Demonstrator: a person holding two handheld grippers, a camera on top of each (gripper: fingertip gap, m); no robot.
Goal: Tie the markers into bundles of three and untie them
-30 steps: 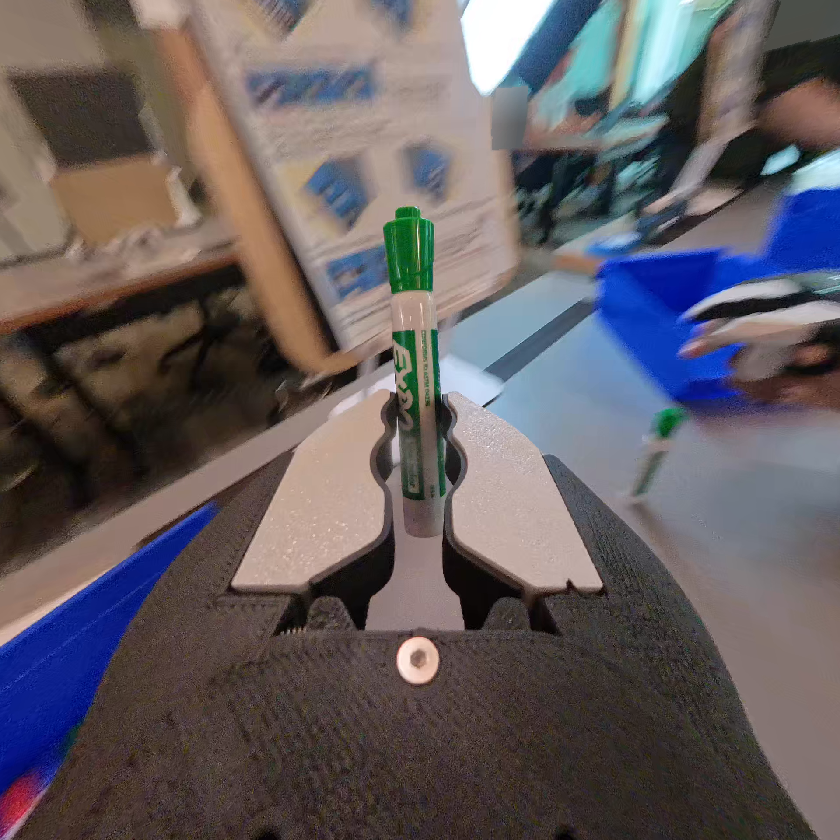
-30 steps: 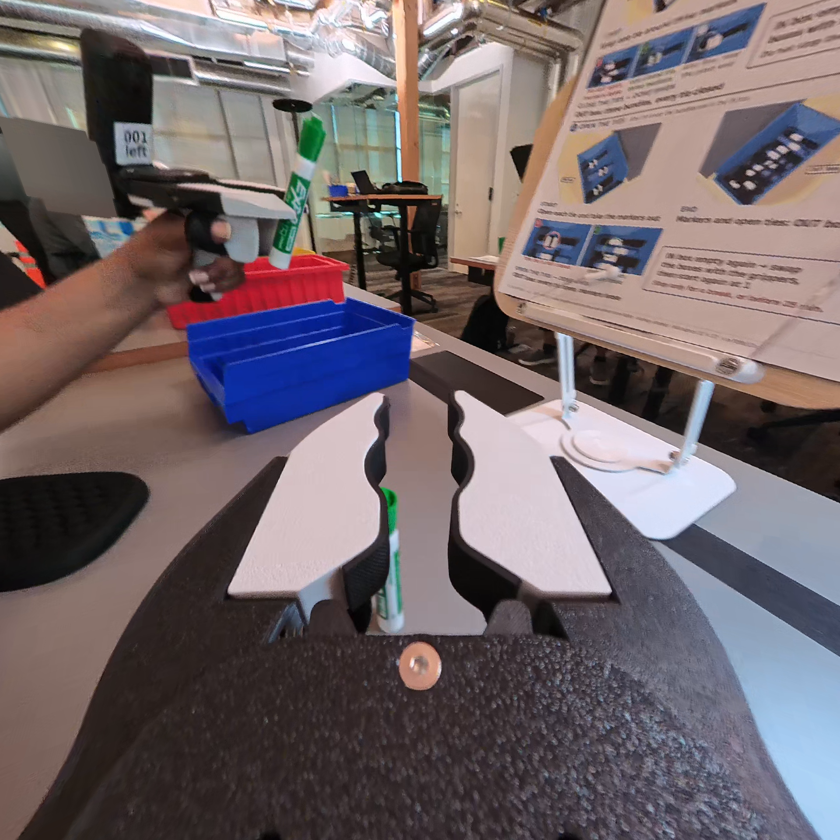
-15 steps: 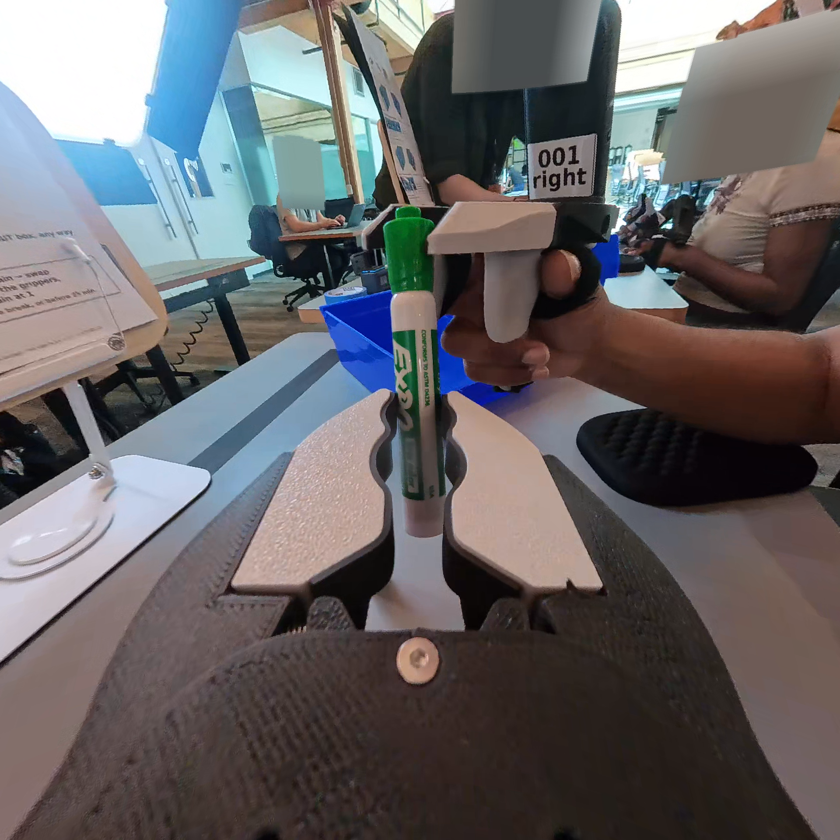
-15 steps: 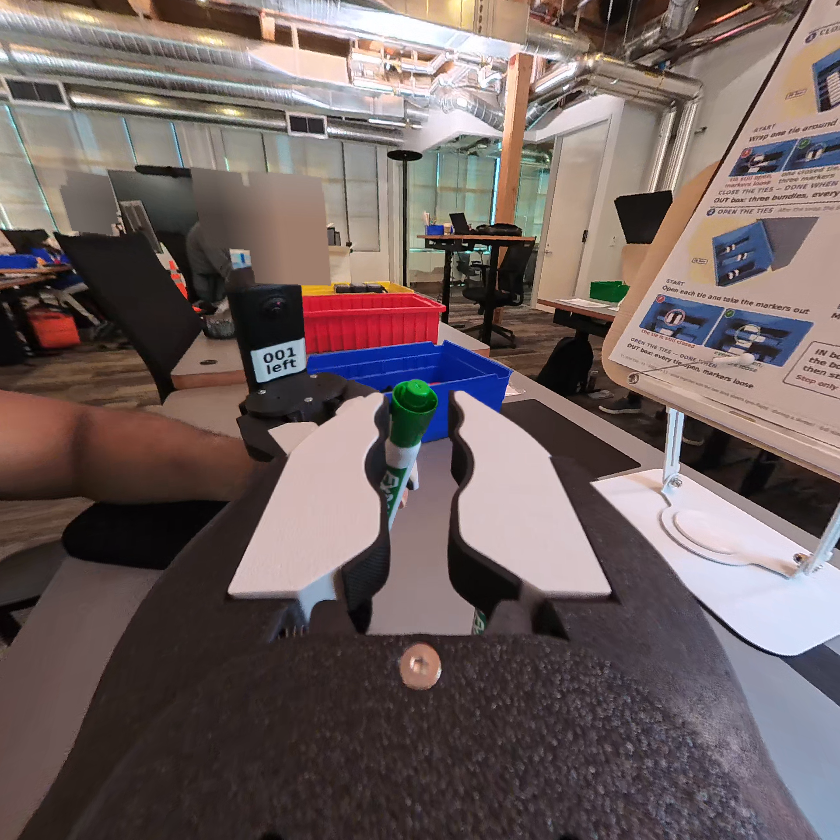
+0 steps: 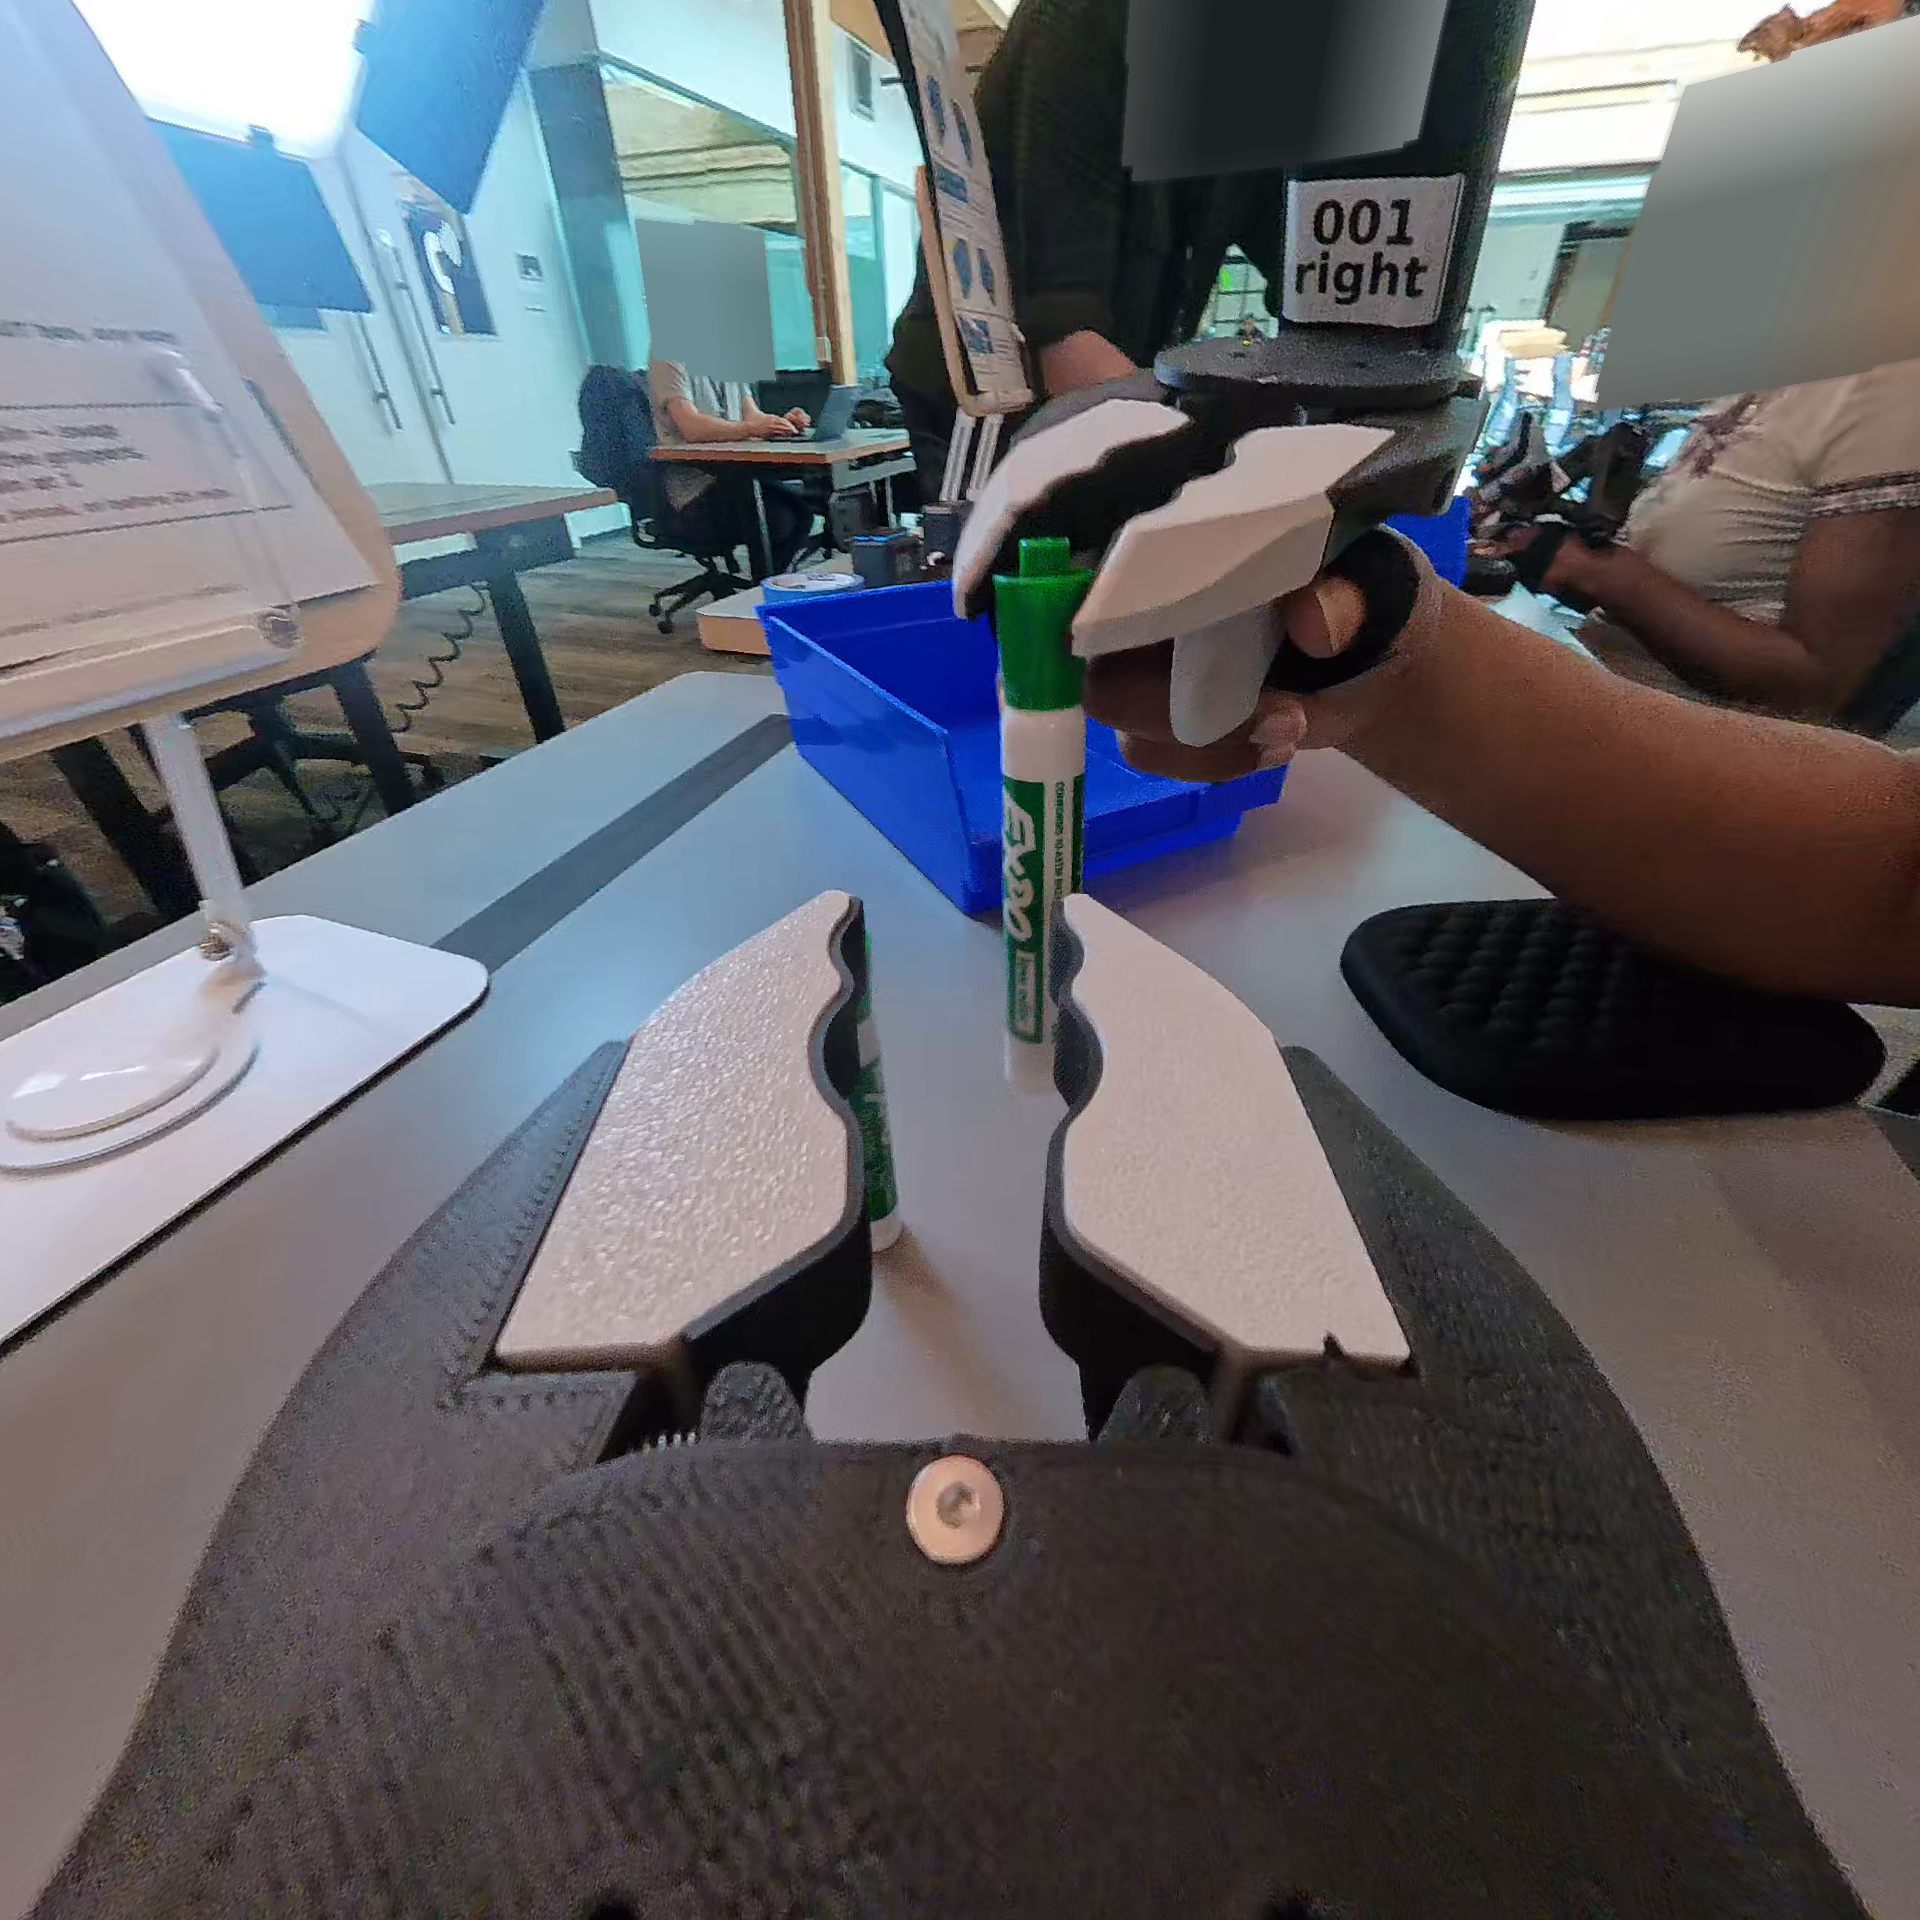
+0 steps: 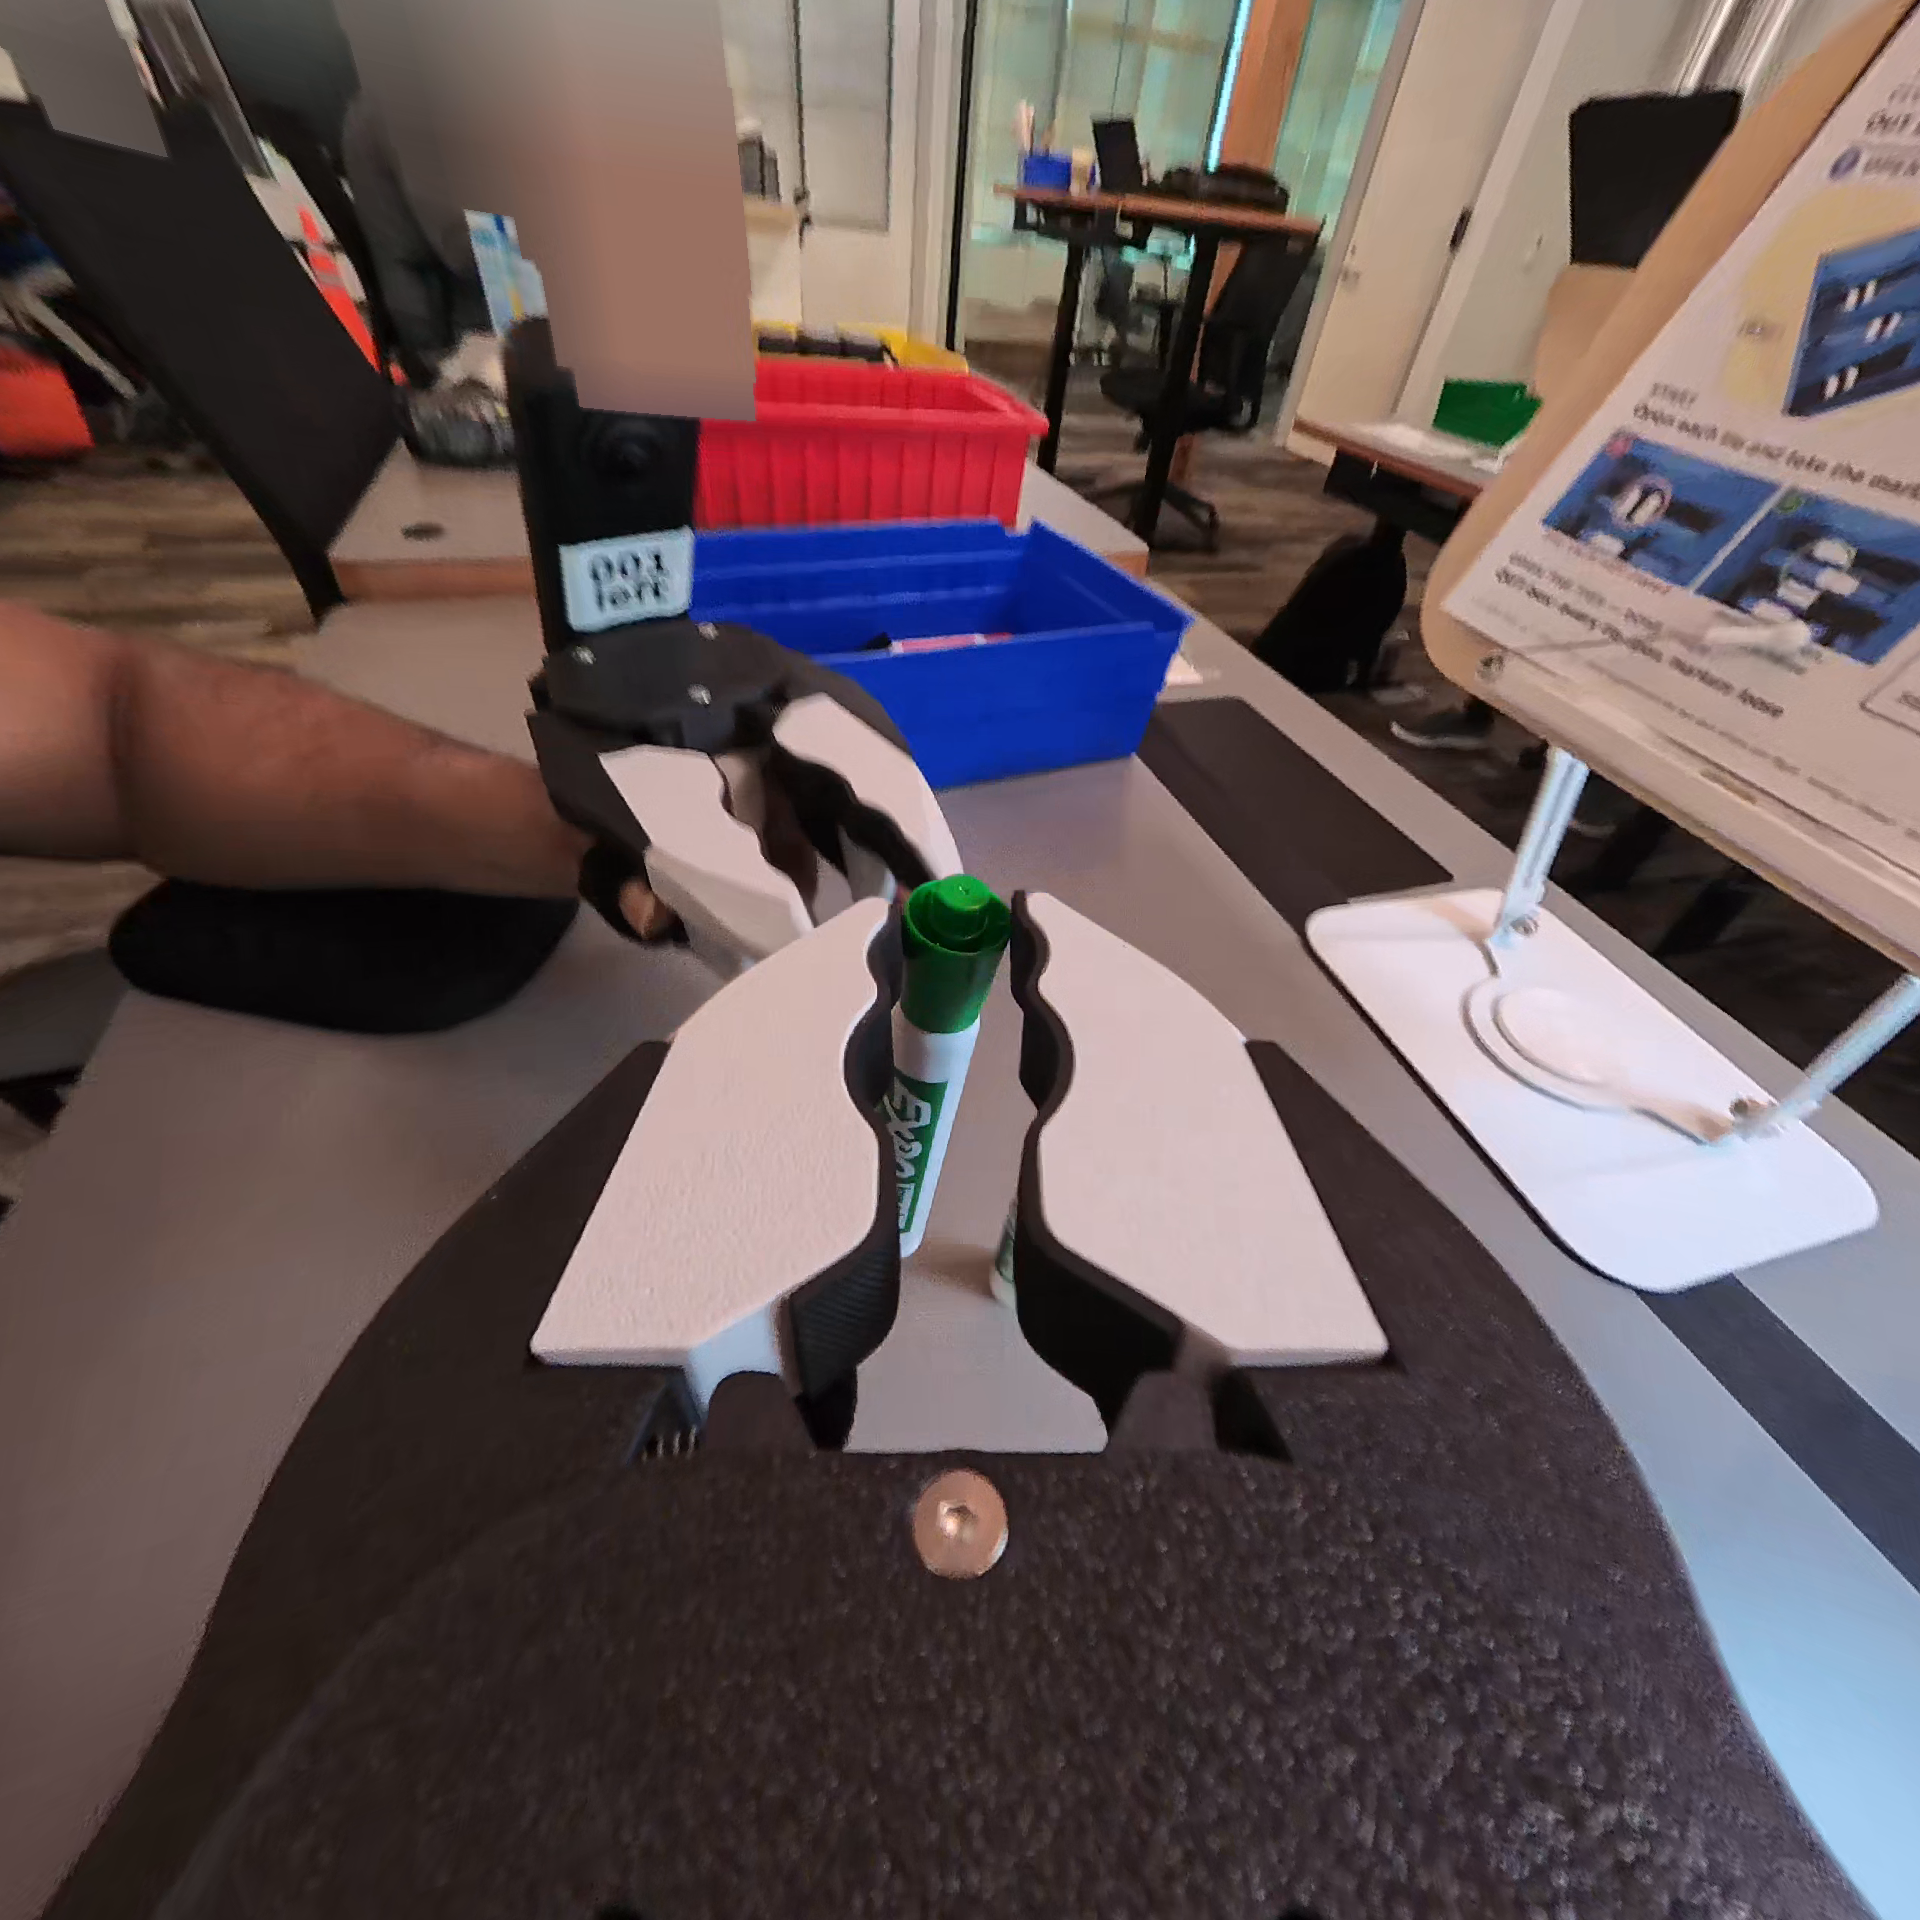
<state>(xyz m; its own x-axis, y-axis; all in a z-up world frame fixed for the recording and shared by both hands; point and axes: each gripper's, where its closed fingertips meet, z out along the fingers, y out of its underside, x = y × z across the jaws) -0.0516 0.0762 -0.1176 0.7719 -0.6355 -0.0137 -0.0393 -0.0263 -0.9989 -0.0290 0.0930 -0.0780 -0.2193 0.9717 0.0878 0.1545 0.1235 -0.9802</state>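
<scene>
Showing two green markers, two blue bins, one red bin.

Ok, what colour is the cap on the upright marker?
Green, on the upright marker; the right wrist view shows it best.

Right gripper closed on upright green marker, cap up. Second marker on grey table, mostly hidden by right finger. Left gripper just beyond, jaws apart. Blue bin behind.
</scene>
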